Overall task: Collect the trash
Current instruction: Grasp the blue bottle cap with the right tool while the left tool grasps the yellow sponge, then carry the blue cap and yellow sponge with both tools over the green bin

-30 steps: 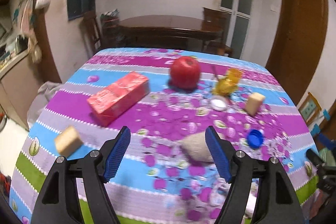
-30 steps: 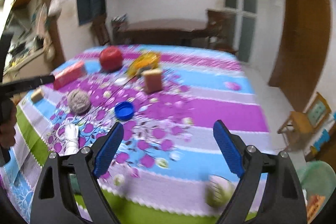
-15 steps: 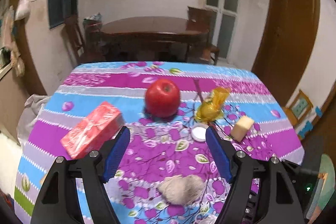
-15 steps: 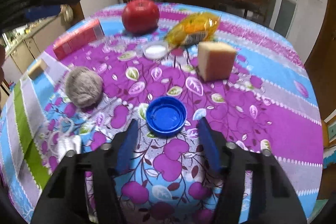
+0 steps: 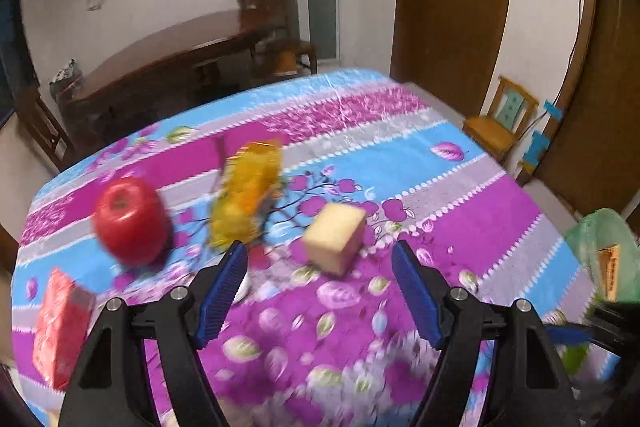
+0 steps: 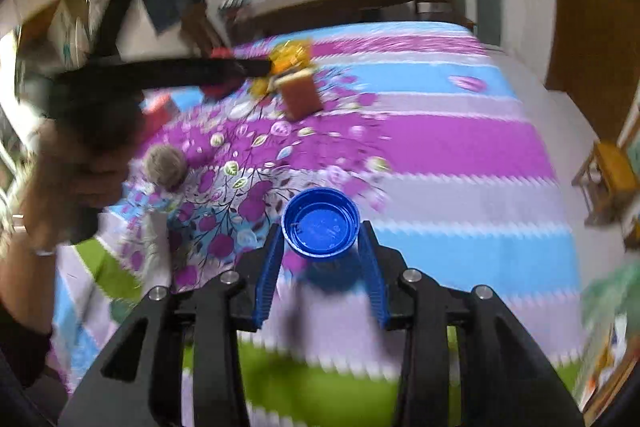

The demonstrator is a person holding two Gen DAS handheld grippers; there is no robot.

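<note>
Fingers (image 6: pixel 270 263) of right gripper (image 6: pixel 320 259) just closed, clamping blue cap (image 6: pixel 320 225) between.

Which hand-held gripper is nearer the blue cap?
Right. The right hand-held gripper has the blue cap between its pads, jaws just closing. The left hand-held gripper is open, aimed at the far sponge block.

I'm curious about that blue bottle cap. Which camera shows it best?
The right wrist view: the blue cap sits large and open side up between the right tongs, which have just been closing. The left wrist view doesn't show it.
</note>
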